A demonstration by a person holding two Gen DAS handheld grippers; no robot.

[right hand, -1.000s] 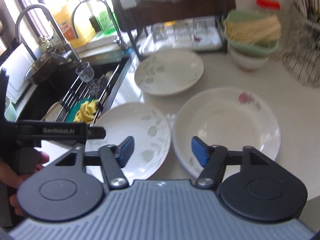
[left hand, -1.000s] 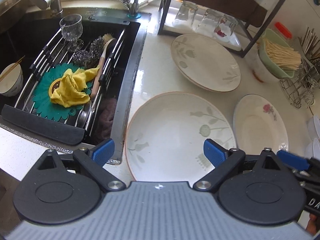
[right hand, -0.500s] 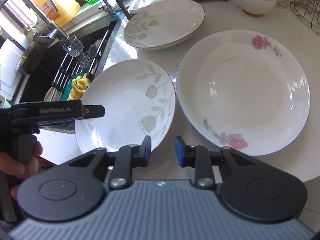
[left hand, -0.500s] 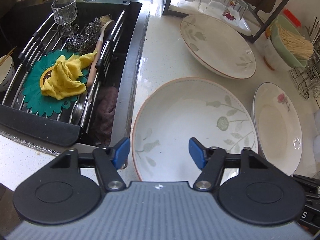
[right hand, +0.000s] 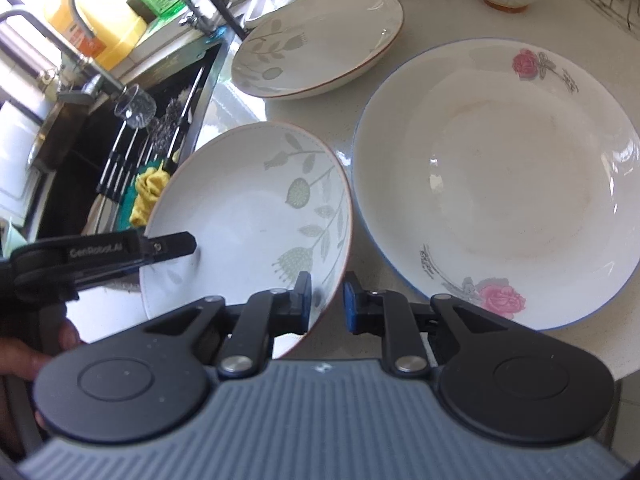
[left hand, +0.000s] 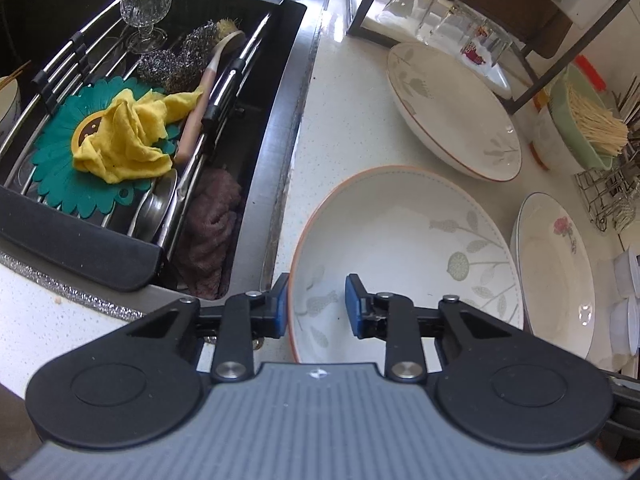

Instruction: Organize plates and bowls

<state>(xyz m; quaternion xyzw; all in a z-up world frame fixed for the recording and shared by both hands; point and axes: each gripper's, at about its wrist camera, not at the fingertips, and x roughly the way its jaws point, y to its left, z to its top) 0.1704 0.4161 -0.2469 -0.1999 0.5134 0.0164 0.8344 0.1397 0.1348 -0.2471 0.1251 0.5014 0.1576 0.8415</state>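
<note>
A white leaf-pattern plate with a brown rim [left hand: 404, 248] lies on the counter near the sink; it also shows in the right wrist view [right hand: 248, 208]. My left gripper [left hand: 316, 304] straddles its near left rim, jaws close on it. My right gripper [right hand: 327, 302] straddles its near right rim, jaws narrowed around it. The plate looks tilted, its near edge raised. A second leaf-pattern plate [left hand: 452, 108] lies farther back [right hand: 316, 40]. A white rose-pattern plate with a blue rim [right hand: 496, 184] lies to the right [left hand: 556, 276].
The black sink [left hand: 288, 128] at left holds a rack with a yellow cloth [left hand: 128, 136], a glass [left hand: 144, 4], scourers and a brush. A glass rack [left hand: 440, 24], a bowl stack with chopsticks [left hand: 580, 128] and a wire holder [left hand: 612, 192] stand behind.
Both grippers have closed in from wide open onto the near rim of the front leaf-pattern plate, one on each side. The cameras have moved lower and closer to it.
</note>
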